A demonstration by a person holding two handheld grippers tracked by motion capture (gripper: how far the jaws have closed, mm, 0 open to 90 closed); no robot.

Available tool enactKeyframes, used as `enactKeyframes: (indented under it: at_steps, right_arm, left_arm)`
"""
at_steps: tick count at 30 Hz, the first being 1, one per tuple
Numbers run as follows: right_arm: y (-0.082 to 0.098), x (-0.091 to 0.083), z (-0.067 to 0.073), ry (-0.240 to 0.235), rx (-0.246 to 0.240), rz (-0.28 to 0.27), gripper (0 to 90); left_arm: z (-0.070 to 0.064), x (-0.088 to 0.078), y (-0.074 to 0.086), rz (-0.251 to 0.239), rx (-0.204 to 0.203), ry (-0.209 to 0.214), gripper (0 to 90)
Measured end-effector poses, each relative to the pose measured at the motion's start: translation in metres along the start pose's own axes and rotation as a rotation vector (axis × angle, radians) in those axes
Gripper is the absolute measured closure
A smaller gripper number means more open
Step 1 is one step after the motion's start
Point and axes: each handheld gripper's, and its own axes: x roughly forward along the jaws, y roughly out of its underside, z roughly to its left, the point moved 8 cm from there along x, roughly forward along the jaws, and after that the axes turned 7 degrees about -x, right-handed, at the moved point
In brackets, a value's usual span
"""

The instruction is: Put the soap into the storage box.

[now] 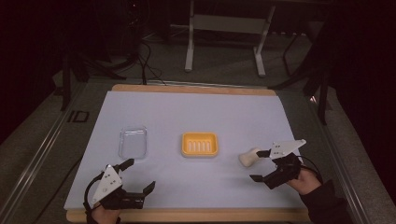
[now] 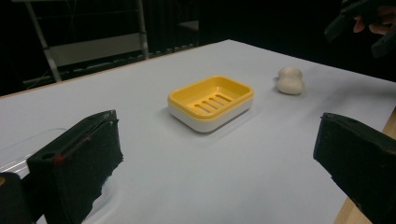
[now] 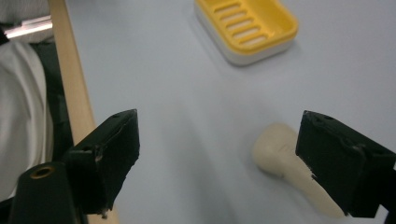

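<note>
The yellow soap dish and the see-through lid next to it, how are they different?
The soap dish is bright yellow on a white base, while the clear lid is see-through, so the table shows through it. The soap dish has slots in its bottom; the lid looks plain. The soap dish sits mid-table; the lid lies nearer the left claw. Both are rounded rectangles, lying flat with nothing in them.

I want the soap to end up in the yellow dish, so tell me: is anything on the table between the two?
Nothing visible is. The soap lies on bare tabletop right of the yellow dish, by the right hand-held gripper. The clear lid sits on the dish's far left side, out of that path.
</note>
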Motion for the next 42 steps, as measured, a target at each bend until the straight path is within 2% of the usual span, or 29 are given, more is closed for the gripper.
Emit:
enactKeyframes:
  at_steps: [8,10,23,27,33,35,39,42]
  right_arm:
    - [0.002,0.006,0.003,-0.052,-0.036,0.110,13.4]
    - [0.003,0.006,0.002,-0.041,-0.048,0.144,13.4]
    - [0.015,0.007,0.006,-0.137,-0.067,0.349,13.4]
    - [0.015,0.007,0.007,-0.154,-0.075,0.378,13.3]
    - [0.018,0.007,0.005,-0.172,-0.092,0.455,13.0]
    - [0.019,0.006,0.006,-0.189,-0.093,0.485,12.8]
    - [0.022,0.004,0.008,-0.209,-0.126,0.555,13.0]
    - [0.026,0.002,0.008,-0.230,-0.124,0.598,13.0]
  left_arm:
    - [-0.001,0.000,0.000,0.002,0.005,0.006,1.1]
    - [-0.001,0.000,0.000,0.002,0.003,0.005,1.1]
    - [-0.001,0.001,0.001,0.007,0.005,0.005,1.1]
    - [-0.001,0.001,0.001,0.012,0.007,0.004,1.1]
    - [-0.001,0.001,0.001,0.011,0.004,0.004,1.1]
    - [-0.001,0.002,0.001,0.012,0.005,0.006,1.1]
    - [-0.001,0.002,0.001,0.012,0.002,0.006,1.2]
    - [0.000,0.002,0.001,0.011,0.000,0.007,1.1]
